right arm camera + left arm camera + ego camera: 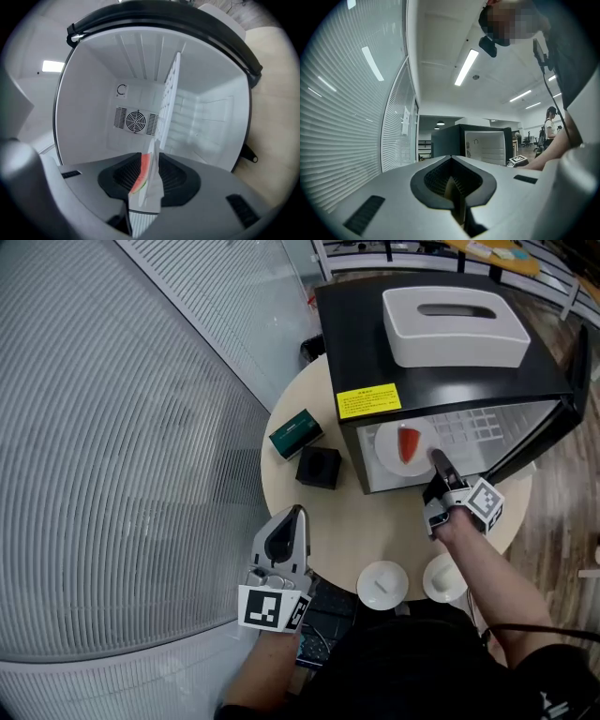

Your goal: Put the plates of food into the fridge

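Presently, plate of watermelon [403, 448]: inside fridge [356, 324], rim between right jaws.
Right gripper [439, 465]: jaws narrowly apart, pads seemingly off rim.
Left gripper [296, 514]: jaws together, empty, above counter [375, 531].
Risk: withdrawing askew could snag rim, dragging plate out or tipping it.
Remaining: two plates [382, 585] near counter edge, close to forearm; knock possible.

An office, by its long ceiling strip lights [466, 68] and slatted glass partition walls [396, 131].

plate [386, 456] in fridge [356, 329] | tissue box [455, 326] on fridge — carton [296, 433] left
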### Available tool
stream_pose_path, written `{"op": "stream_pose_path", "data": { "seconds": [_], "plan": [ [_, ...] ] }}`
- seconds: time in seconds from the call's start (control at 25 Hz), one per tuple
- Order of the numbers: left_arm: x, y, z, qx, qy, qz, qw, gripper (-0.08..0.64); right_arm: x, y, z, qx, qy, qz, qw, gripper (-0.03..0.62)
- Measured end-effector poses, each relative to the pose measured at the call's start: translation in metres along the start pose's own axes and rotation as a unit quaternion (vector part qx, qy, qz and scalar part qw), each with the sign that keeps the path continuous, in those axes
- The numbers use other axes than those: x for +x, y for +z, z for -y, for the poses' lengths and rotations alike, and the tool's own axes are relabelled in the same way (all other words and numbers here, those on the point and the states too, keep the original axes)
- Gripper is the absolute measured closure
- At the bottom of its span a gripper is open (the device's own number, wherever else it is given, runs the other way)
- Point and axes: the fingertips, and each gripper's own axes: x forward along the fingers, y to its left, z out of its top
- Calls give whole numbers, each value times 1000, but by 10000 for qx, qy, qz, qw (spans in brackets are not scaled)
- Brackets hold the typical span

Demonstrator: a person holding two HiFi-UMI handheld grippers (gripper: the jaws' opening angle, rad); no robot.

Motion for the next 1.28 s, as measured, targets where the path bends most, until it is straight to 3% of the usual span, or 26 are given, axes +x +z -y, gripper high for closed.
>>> {"op": "stream_pose_path", "data": {
  "seconds": [0.48,1.0,1.28],
  "plan": [
    [-13,11,23,70,-74,156,9998,557,-36,-11,5,256,29,-105,9996,495],
    [-12,14,30,87,28,176,9998,557,-24,-26,9,383,32,-416,9984,500],
    [-10,12,24,75,70,143,9998,557,-13,-28,1,268,69,-427,9987,566]
  ]
}}
